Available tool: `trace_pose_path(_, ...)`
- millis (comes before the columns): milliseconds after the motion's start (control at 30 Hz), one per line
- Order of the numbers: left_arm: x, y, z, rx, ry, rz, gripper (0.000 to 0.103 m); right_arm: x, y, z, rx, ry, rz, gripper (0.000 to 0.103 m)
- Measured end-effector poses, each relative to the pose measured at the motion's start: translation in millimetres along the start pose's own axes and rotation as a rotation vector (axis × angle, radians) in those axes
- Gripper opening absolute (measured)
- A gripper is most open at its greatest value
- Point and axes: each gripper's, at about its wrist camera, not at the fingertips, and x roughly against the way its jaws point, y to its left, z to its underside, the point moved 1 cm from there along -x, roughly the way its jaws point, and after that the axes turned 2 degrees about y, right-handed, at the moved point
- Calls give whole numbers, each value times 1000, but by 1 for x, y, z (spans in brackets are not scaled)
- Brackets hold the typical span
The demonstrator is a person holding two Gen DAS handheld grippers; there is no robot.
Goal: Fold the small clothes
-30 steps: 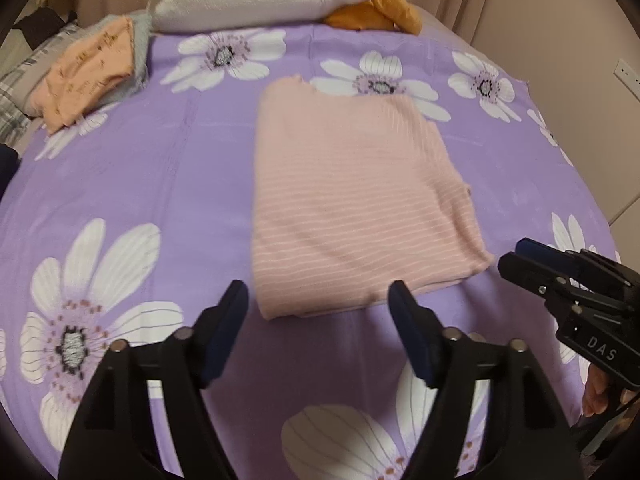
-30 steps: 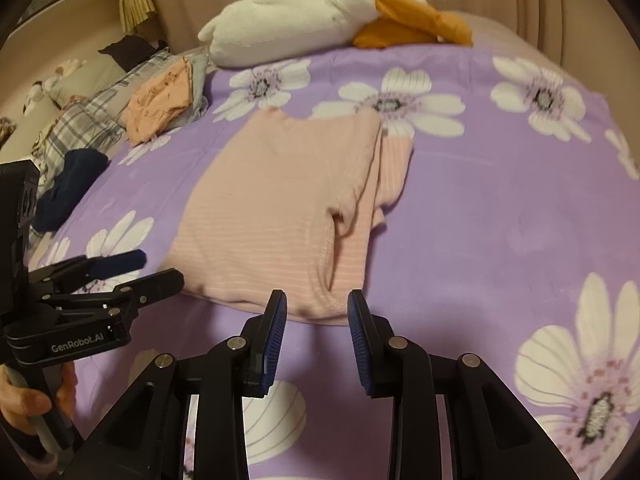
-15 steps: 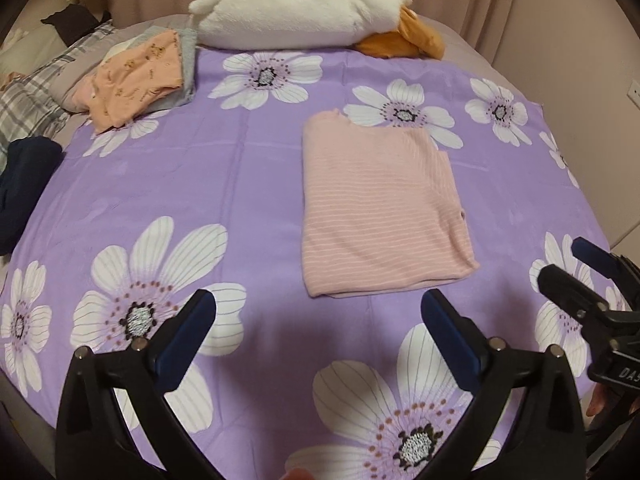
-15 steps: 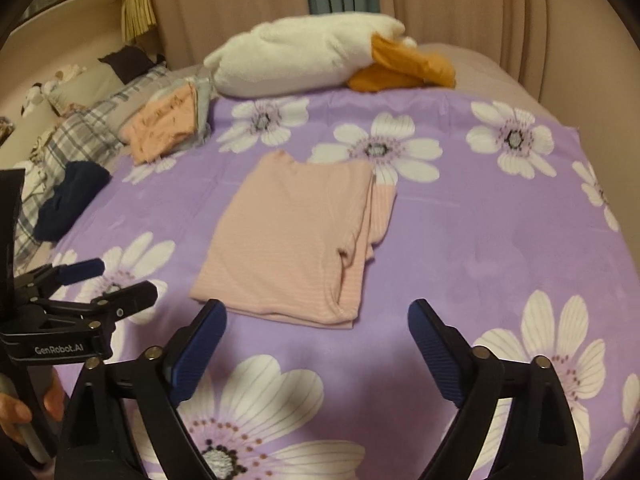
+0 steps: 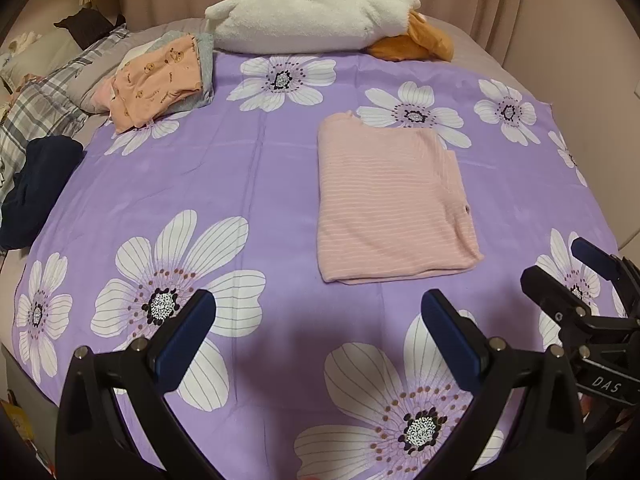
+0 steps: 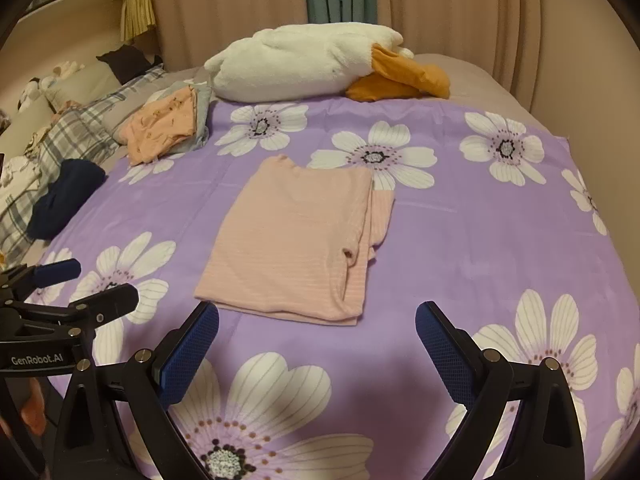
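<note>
— Where was the pink striped top (image 5: 390,200)?

— Folded into a flat rectangle, it lay on the purple flowered bedspread (image 5: 240,184), ahead of both grippers and touching neither.

— And the grippers?

— The left gripper (image 5: 318,338) stood spread wide with nothing between its blue pads. The right gripper (image 6: 316,344) was opening, its jaws also bare.

— Anything else there?

— A stack of folded clothes (image 5: 160,76) sat at the far left corner, beside a white plush pillow (image 5: 312,14).
</note>
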Motion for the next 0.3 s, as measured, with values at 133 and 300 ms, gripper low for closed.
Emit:
trace_pose_path(133, 2, -1, 0, 4, 0, 12, 103, 4, 0, 1, -5, -7, -2, 98)
trace_pose_path(300, 5, -3, 1, 2, -9, -7, 103, 4, 0, 1, -6, -7, -4, 98)
